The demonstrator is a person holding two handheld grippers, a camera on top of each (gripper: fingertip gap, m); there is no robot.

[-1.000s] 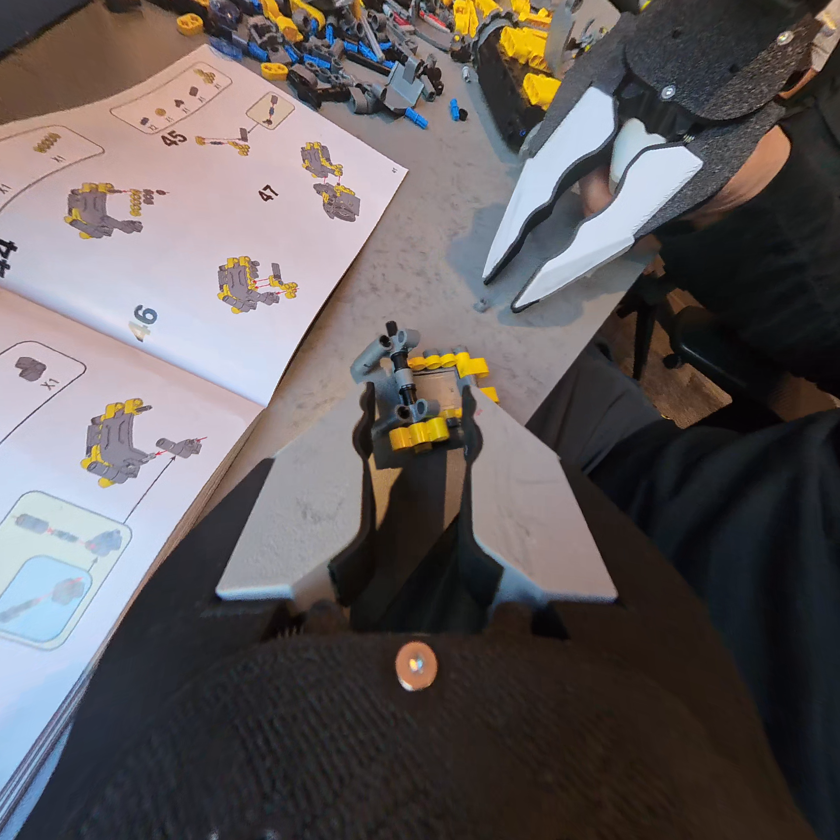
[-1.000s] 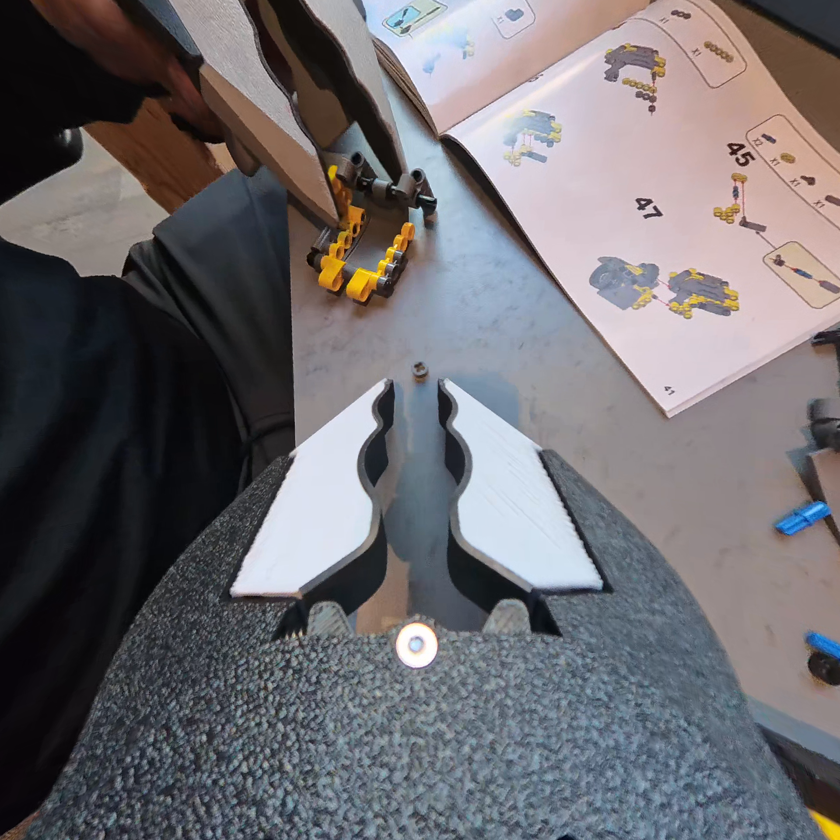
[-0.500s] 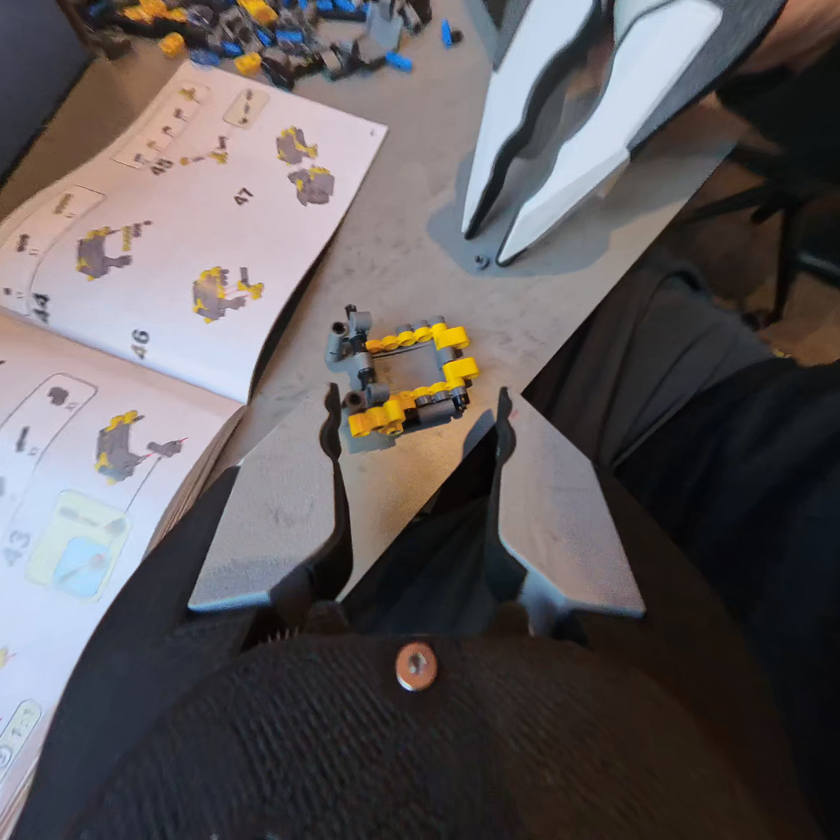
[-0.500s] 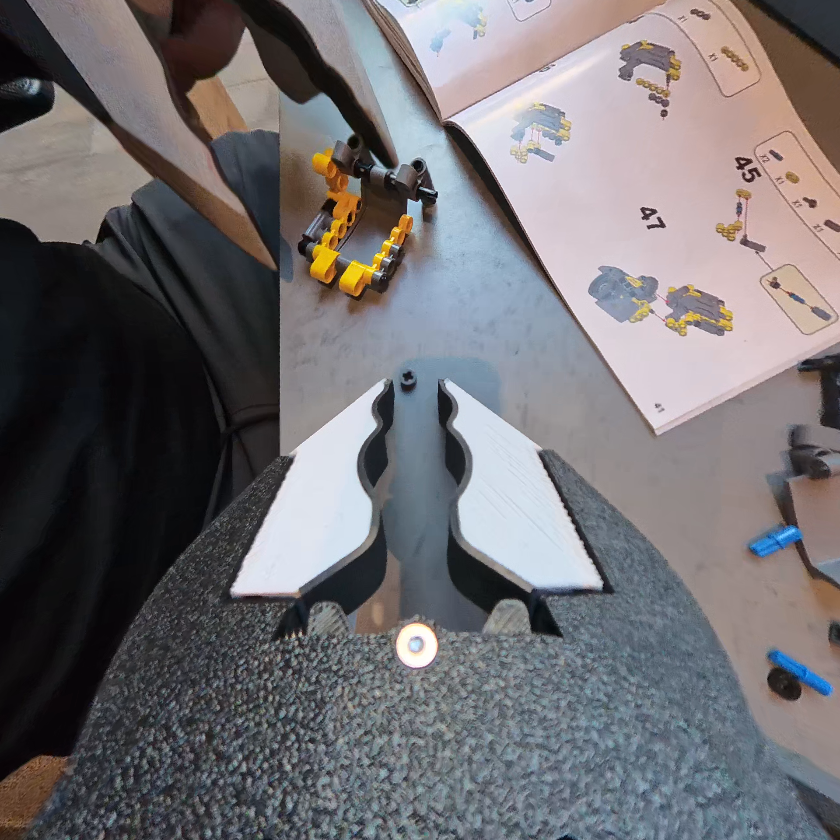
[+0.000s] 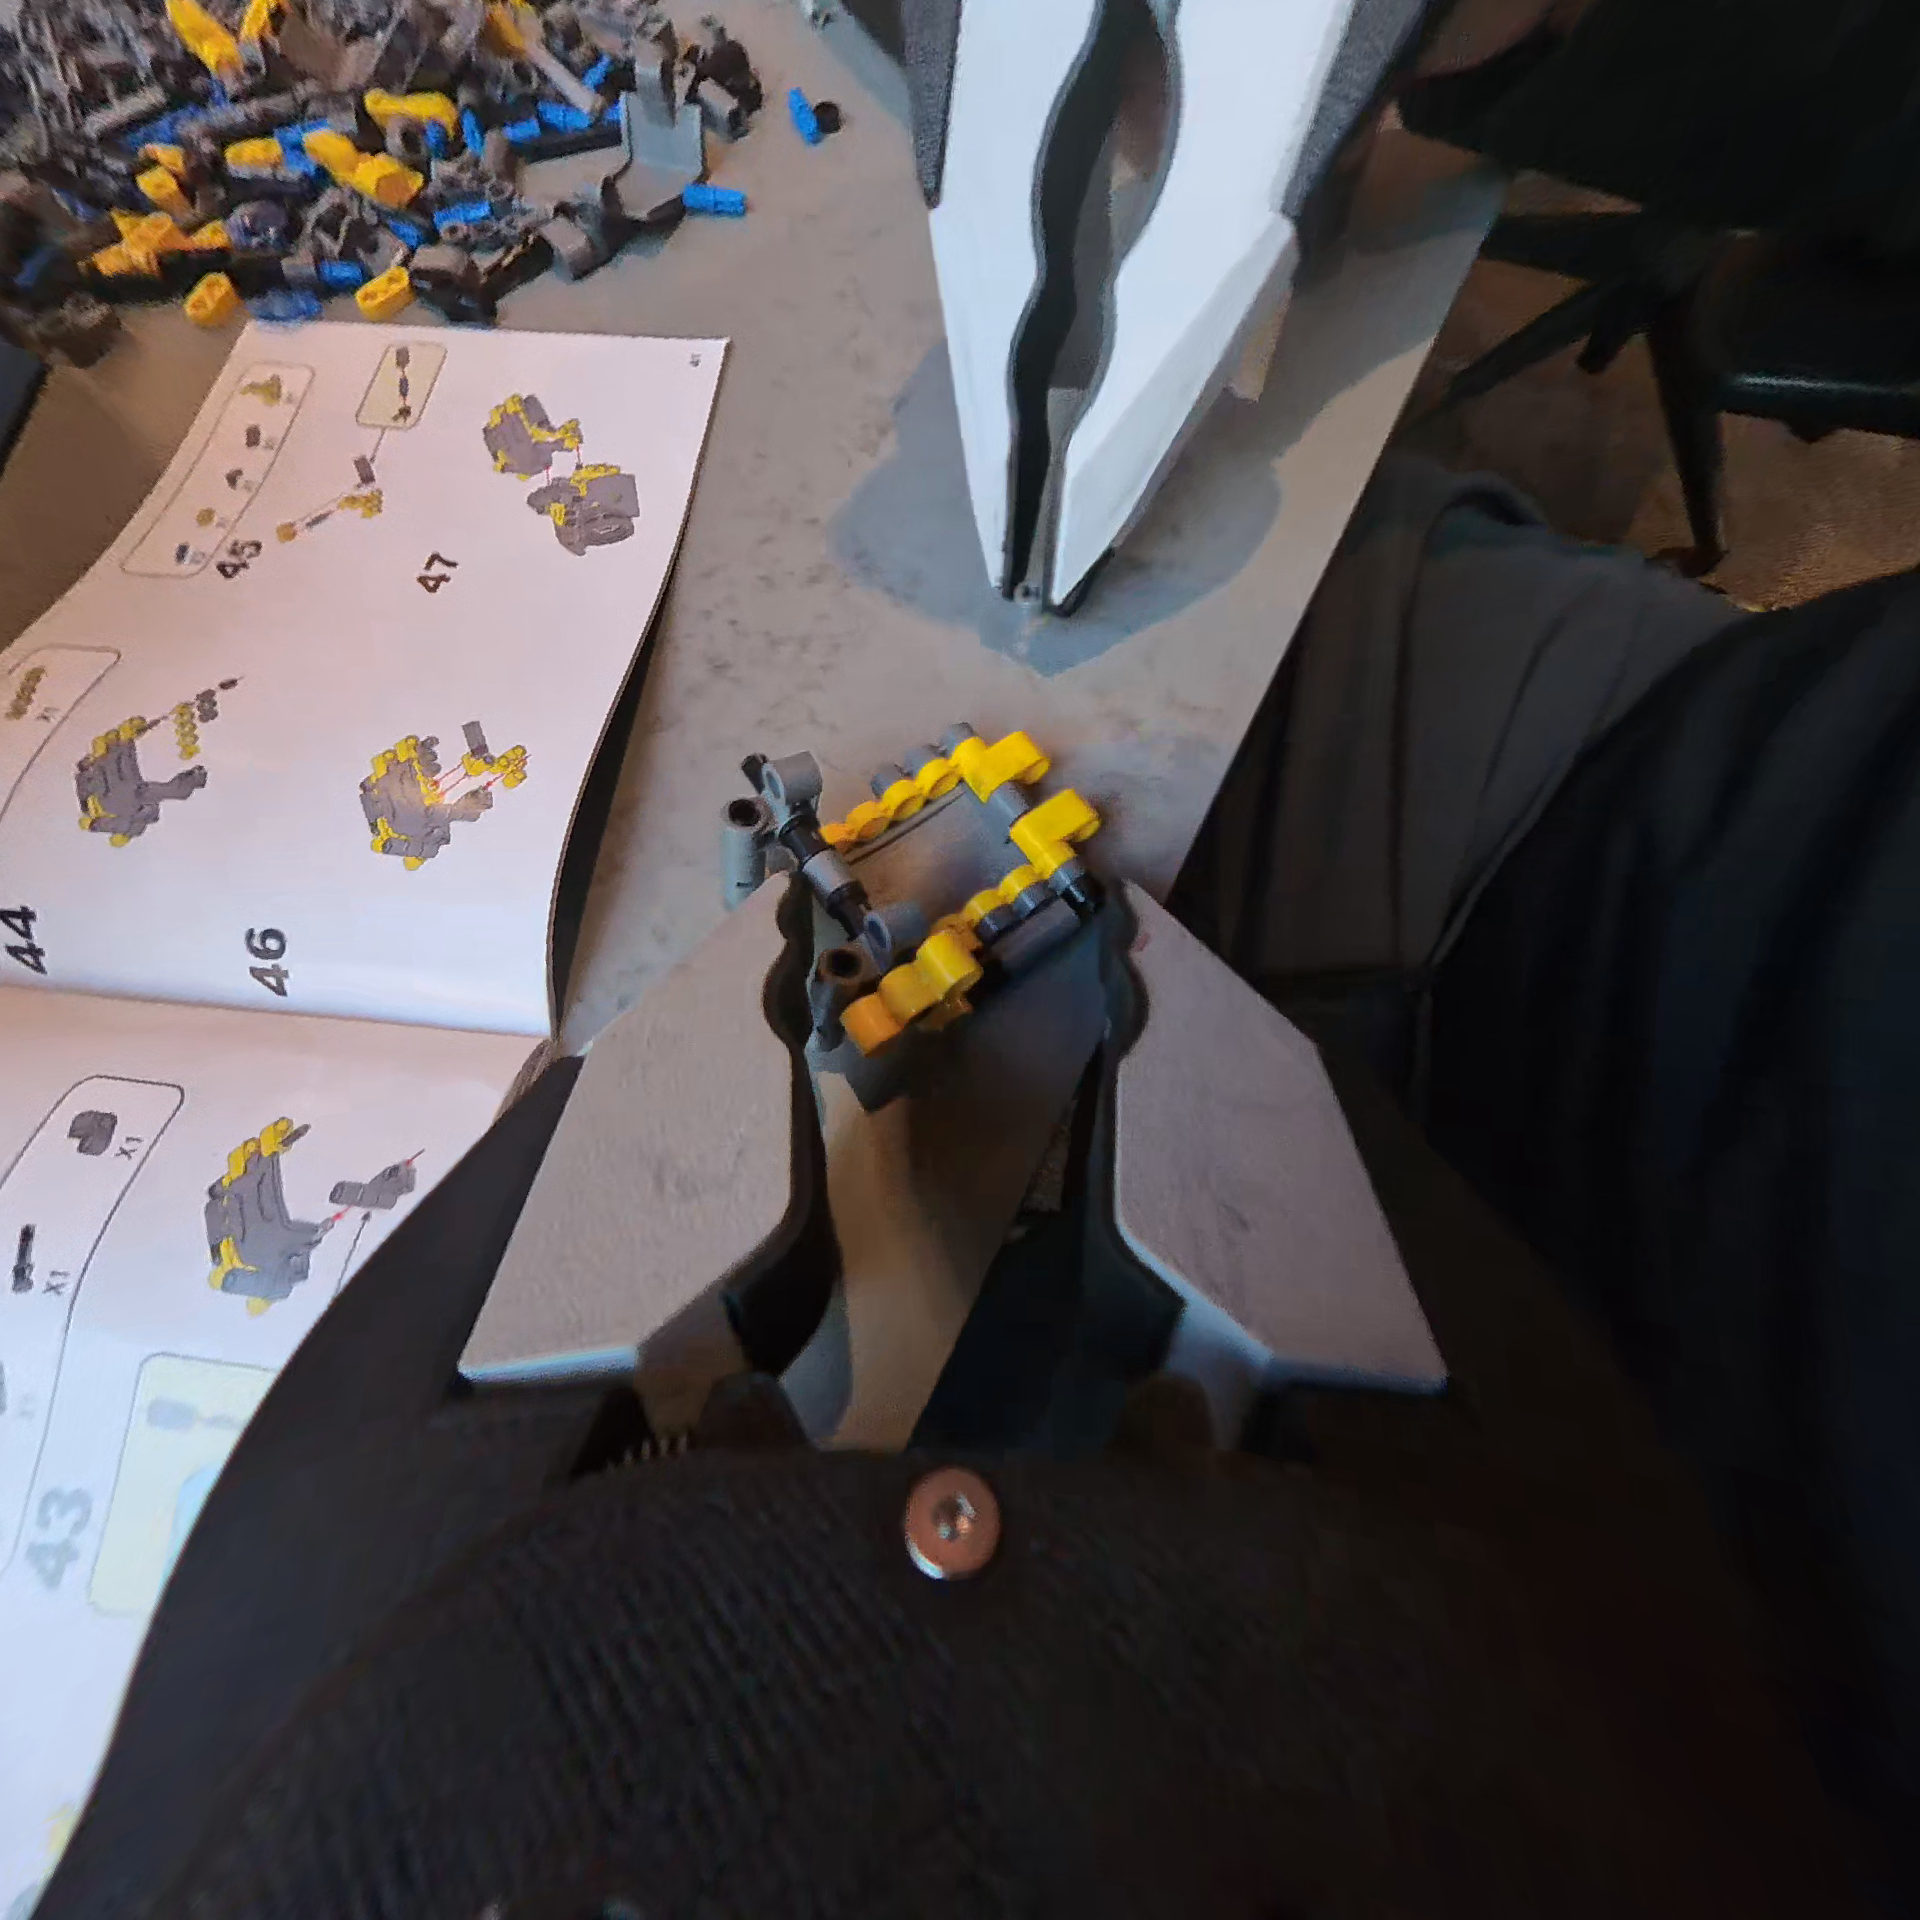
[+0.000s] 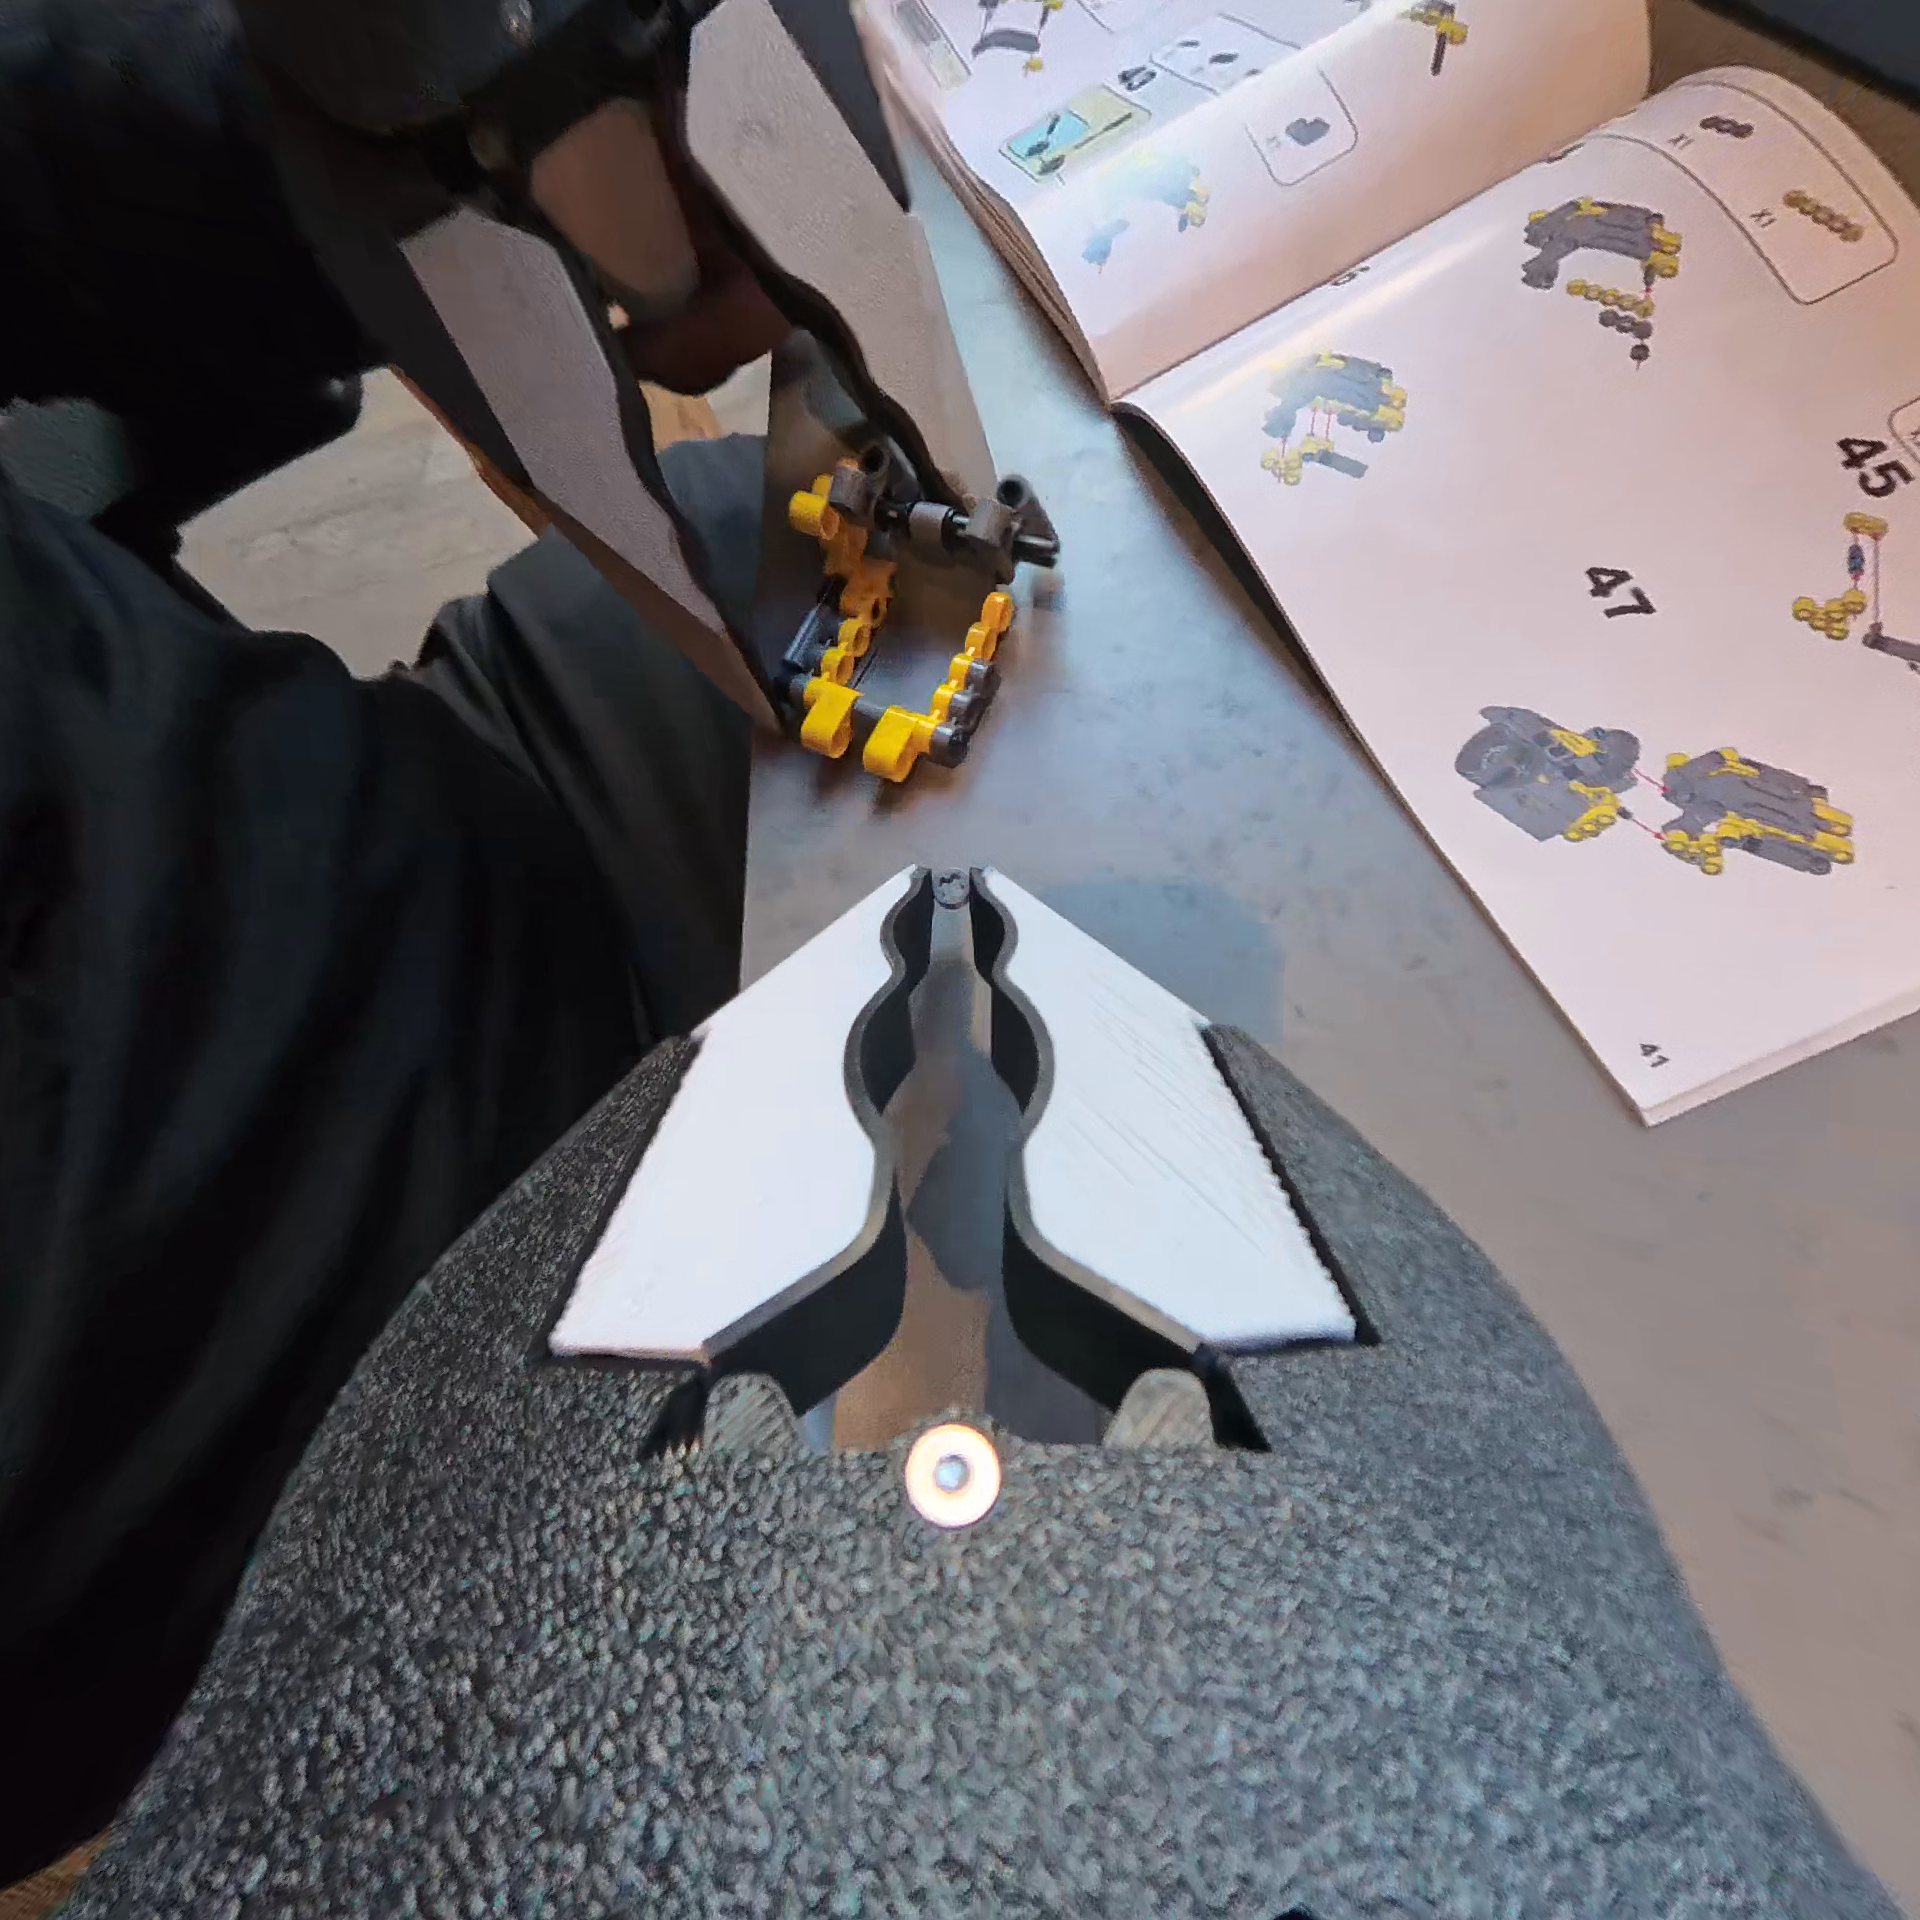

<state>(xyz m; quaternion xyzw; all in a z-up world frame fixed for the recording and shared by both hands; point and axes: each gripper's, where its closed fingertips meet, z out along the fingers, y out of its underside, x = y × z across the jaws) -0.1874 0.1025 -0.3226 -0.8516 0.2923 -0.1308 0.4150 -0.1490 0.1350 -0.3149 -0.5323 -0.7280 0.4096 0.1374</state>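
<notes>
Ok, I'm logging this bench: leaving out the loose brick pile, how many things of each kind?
Two-finger grippers: 2, left gripper and right gripper
Yellow-and-grey brick assembly: 1
Open paper instruction booklet: 1
Small dark round piece in the right gripper: 1
Total: 5

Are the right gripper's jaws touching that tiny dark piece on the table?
Touching. The right wrist view shows the right gripper with both jaw tips pressed against the small dark piece, no gap either side.
</notes>
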